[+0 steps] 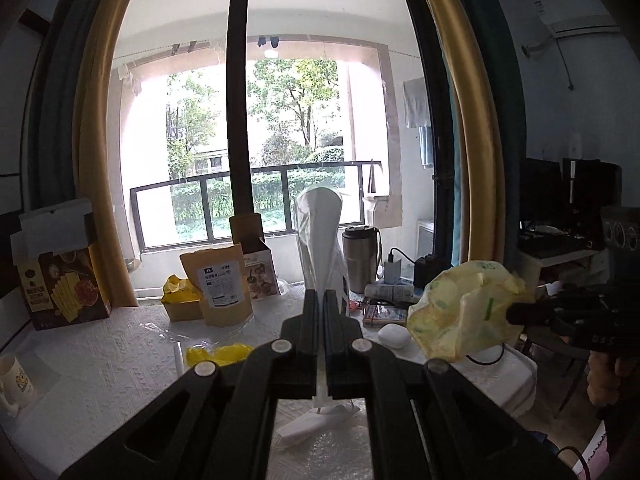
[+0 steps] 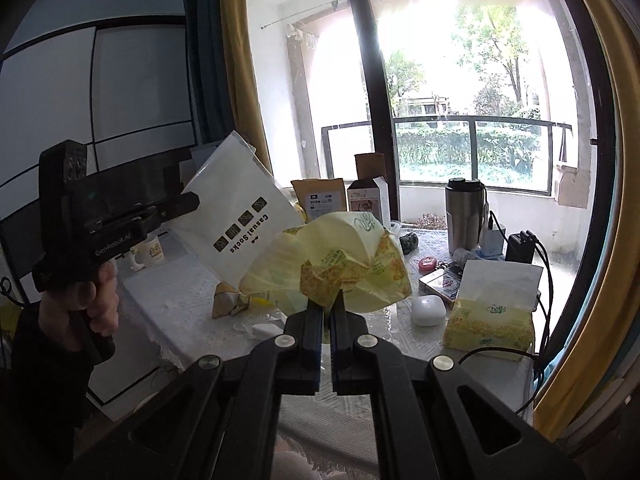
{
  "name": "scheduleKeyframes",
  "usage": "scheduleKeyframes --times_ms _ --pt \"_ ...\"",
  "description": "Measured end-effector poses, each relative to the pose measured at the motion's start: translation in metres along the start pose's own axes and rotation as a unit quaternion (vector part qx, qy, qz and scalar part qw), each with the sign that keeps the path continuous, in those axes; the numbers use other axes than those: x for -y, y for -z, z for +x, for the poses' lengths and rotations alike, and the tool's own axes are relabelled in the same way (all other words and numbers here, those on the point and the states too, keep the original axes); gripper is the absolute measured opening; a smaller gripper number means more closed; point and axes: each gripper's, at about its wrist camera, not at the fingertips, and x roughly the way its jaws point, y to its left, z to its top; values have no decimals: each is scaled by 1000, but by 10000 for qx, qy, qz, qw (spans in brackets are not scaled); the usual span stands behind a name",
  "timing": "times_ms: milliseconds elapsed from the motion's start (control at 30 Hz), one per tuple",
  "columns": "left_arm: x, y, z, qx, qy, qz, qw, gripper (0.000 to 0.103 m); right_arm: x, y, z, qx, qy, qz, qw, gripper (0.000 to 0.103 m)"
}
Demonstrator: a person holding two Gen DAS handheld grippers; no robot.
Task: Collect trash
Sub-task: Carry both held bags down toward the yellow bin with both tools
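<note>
My left gripper (image 1: pixel 321 295) is shut on a white plastic sock bag (image 1: pixel 320 232) that stands up in front of the window. In the right wrist view the same bag (image 2: pixel 240 216) reads "Casual Socks" and hangs from the left gripper (image 2: pixel 193 202), which a hand (image 2: pixel 94 300) carries above the table's left side. My right gripper (image 2: pixel 330 305) is shut on a crumpled pale yellow tissue wrapper (image 2: pixel 348 256), held above the table. In the left wrist view that wrapper (image 1: pixel 460 312) and the right gripper (image 1: pixel 514 313) are at the right.
On the white-clothed table (image 1: pixel 100 360) lie a yellow wrapper (image 1: pixel 220 354), a small crumpled wrapper (image 2: pixel 230 300), a tissue pack (image 2: pixel 490 320), a white case (image 2: pixel 428 310), a steel tumbler (image 2: pixel 464 216), a brown pouch (image 1: pixel 222 284), boxes and a mug (image 1: pixel 14 380). Cables trail at the right edge.
</note>
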Motion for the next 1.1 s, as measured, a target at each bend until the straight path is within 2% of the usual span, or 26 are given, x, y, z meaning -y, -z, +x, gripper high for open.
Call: scheduleKeyframes --times_ms 267,733,1100 --pt "-8 17 -54 196 -153 -96 9996 2 -42 10 -11 -13 -115 -305 9995 3" --pt "-42 79 -130 60 -500 -551 9972 2 -123 37 -9 -145 -496 -742 9959 3" --pt "-67 124 -172 -135 -809 -811 9933 2 -176 67 8 -404 -844 -886 9917 3"
